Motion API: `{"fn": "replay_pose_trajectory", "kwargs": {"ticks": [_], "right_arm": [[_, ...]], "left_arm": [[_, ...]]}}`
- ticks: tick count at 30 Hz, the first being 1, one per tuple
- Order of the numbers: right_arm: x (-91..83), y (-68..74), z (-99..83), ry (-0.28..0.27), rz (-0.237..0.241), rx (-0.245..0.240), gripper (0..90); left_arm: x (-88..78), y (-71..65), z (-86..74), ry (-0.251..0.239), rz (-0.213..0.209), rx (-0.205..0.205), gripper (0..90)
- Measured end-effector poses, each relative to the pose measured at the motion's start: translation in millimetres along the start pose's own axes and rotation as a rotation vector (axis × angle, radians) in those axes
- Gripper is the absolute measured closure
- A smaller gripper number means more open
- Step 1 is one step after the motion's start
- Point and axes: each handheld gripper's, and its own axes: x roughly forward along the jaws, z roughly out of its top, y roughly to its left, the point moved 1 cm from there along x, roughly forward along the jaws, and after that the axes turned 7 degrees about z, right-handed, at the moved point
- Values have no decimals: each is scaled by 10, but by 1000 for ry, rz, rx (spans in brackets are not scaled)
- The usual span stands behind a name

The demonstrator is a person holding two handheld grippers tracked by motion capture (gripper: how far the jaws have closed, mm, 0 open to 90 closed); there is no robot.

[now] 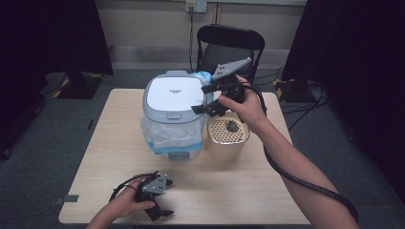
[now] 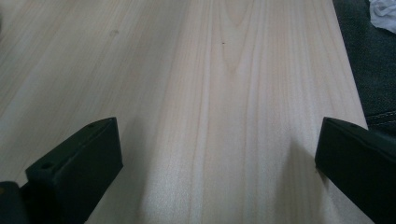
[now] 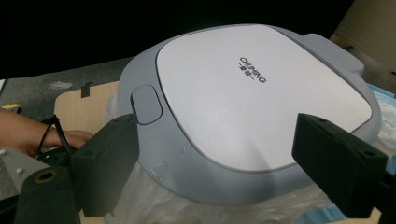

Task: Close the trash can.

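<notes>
Jaws parted and empty, the right gripper [image 1: 206, 99] hangs beside the closed lid [image 1: 174, 95] of a small grey-and-white bin [image 1: 173, 119], at the lid's three o'clock edge in the high view. Its own camera looks across the white lid panel [image 3: 261, 98] between the two black jaws, with the oblong release button [image 3: 146, 103] near the nearer jaw, at about nine o'clock of the panel. Nothing is gripped. The bin, lined with a clear plastic bag [image 1: 165, 136], stands at the middle of the wooden table [image 1: 119, 157]; a beige perforated container [image 1: 228, 138] sits touching or just beside it, at the bin's four o'clock. The left gripper [image 1: 160, 211] rests at the table's seven o'clock edge, jaws wide apart over bare wood, holding nothing. The step in hand looks like the approach to the lid. The next move probably calls for lining one jaw tip on the button and pressing down squarely, without dragging the light bin sideways.
</notes>
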Motion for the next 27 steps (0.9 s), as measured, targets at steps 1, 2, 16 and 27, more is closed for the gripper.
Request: {"fn": "replay_pose_trajectory", "kwargs": {"ticks": [1, 2, 16, 27], "right_arm": [[0, 0, 0, 0, 0, 0, 145], [-12, 5, -9, 0, -2, 0, 145], [-184, 35, -185, 1, -14, 4, 145], [-268, 69, -353, 11, -20, 5, 145]], "left_arm": [[0, 0, 0, 0, 0, 0, 0], [-1, 0, 0, -1, 0, 1, 0], [-1, 0, 1, 0, 0, 0, 0], [-1, -1, 1, 0, 1, 0, 0]]}}
